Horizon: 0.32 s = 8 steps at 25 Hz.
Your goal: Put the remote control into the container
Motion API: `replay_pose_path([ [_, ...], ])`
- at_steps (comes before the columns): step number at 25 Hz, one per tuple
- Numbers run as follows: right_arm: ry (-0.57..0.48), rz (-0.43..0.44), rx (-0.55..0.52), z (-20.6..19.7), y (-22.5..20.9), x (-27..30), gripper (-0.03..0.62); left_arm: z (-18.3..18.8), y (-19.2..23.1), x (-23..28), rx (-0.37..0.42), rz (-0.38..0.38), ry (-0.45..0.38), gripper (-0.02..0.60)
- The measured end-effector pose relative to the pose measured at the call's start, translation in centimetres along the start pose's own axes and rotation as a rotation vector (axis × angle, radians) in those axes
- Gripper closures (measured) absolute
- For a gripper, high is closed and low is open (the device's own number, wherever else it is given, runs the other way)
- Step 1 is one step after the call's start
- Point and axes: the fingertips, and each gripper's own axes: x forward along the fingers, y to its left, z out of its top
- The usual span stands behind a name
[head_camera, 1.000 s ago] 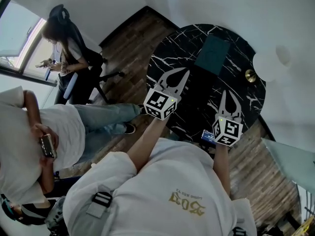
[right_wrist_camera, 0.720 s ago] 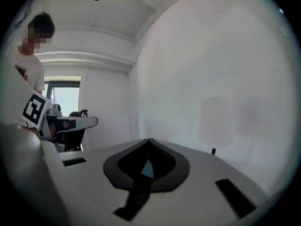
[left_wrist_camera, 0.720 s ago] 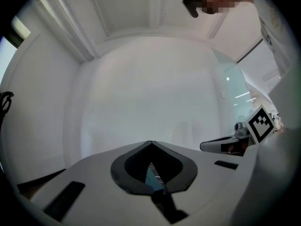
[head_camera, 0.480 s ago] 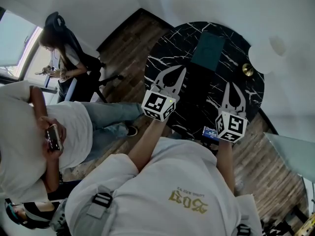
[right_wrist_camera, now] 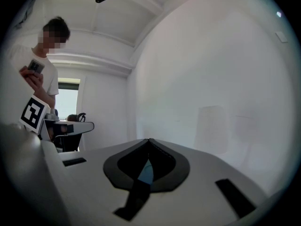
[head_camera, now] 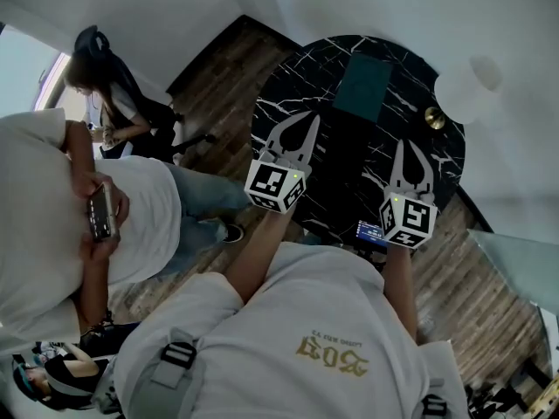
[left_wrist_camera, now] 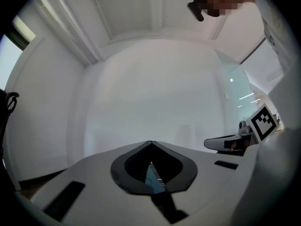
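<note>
A dark green rectangular container point(head_camera: 362, 88) lies at the far side of the round black marble table point(head_camera: 288, 85). A small dark device with a lit blue face point(head_camera: 371, 232) sits at the table's near edge, just left of my right gripper's marker cube; I cannot tell if it is the remote control. My left gripper point(head_camera: 309, 117) is shut and empty over the table's left part. My right gripper point(head_camera: 409, 147) is also shut and empty, over the right part. Both gripper views face a white wall past shut jaw tips: the left gripper point(left_wrist_camera: 150, 142), the right gripper point(right_wrist_camera: 149, 140).
A small gold round object point(head_camera: 434, 120) and a white rounded object point(head_camera: 467, 85) are at the table's far right. One person with a phone point(head_camera: 100, 212) stands close on the left. Another sits in a chair point(head_camera: 113, 103) farther back. The floor is wood planks.
Both grippers stay shut and hold almost the same place over the table. The view has shifted slightly, and the person on the left has come further into view.
</note>
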Motion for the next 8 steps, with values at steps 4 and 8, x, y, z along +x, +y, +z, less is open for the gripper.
replay_pose_path([
  [4,0.004,-0.010,-0.003,-0.21,-0.31,-0.10,0.582,-0.47,0.03,0.04,-0.008,0.007,0.015,0.575],
  [8,0.003,-0.012,-0.001,-0.31,-0.54,-0.03,0.582,-0.68,-0.05,0.30,-0.008,-0.001,0.019,0.575],
])
